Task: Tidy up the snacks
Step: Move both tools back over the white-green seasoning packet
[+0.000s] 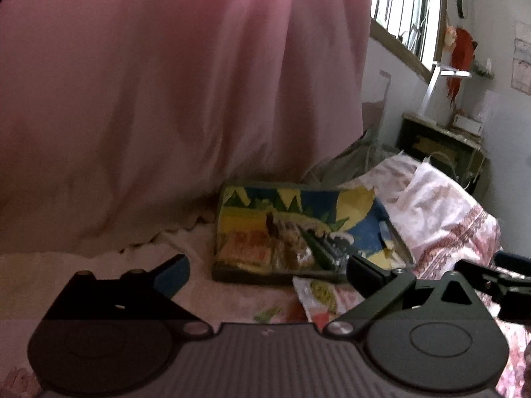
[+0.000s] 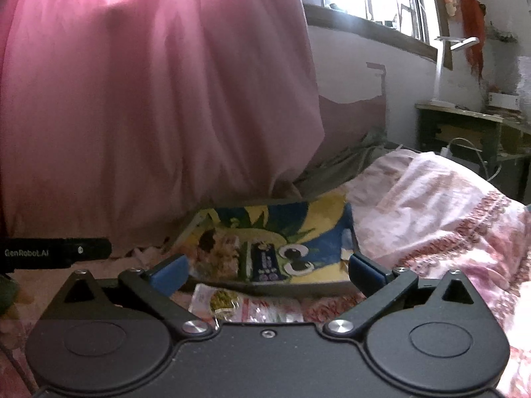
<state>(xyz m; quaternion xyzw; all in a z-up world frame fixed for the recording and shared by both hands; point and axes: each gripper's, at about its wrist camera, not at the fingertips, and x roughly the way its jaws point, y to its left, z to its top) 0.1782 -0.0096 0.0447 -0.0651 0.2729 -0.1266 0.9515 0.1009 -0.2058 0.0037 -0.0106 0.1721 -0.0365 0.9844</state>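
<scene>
Right up close, the right gripper has its blue-padded jaws spread wide, nothing between them, and the left gripper is splayed wide and empty too. A clear snack packet lies on the bed just at 6 o'clock of the colourful tray, where several snack packs sit.
</scene>
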